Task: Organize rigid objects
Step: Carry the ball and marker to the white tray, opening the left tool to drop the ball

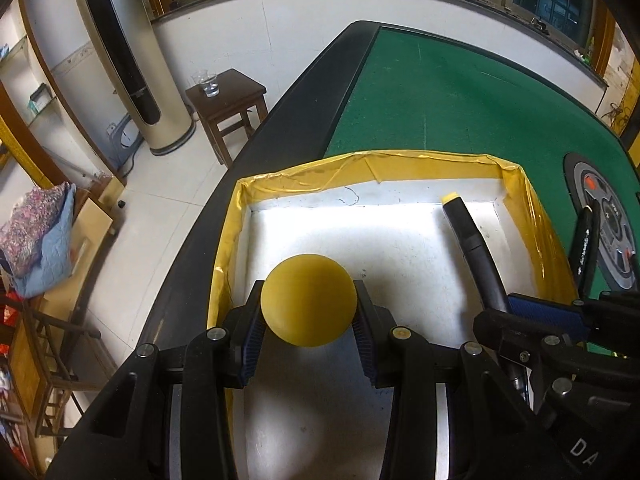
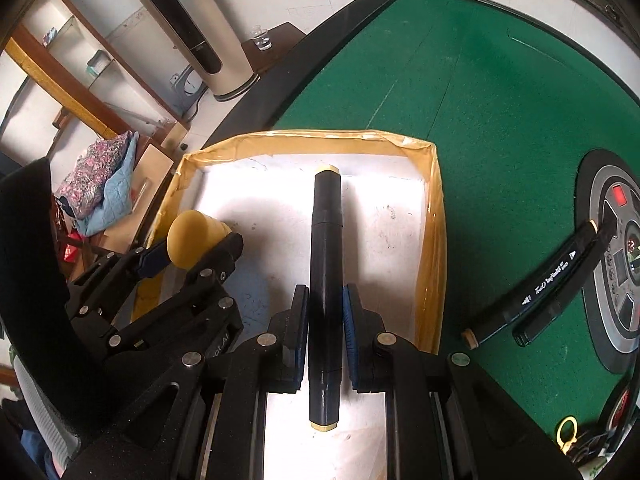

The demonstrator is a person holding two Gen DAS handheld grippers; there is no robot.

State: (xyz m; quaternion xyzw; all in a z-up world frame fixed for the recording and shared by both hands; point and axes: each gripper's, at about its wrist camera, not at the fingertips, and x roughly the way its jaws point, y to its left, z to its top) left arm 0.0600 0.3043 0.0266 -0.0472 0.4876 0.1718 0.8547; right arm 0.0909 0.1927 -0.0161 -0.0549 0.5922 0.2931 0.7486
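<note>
While tongs (image 2: 326, 316) clamp marker (image 2: 326, 240), box (image 2: 434, 216) beneath

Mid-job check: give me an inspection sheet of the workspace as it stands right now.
Surface: green felt table with a black rim; a round control panel is set into it.
Job's things: yellow-taped box with a white floor; yellow ball and black marker held over it; two more markers lie on the felt beside the box.
Clutter: a yellow ring at the table edge.
Grippers: left gripper shut on the ball; right gripper shut on the marker.
Cables: a cord on the floor by the tower fan.
Surroundings: stool with a cup of water, shelves, folded cloth, windows.
</note>
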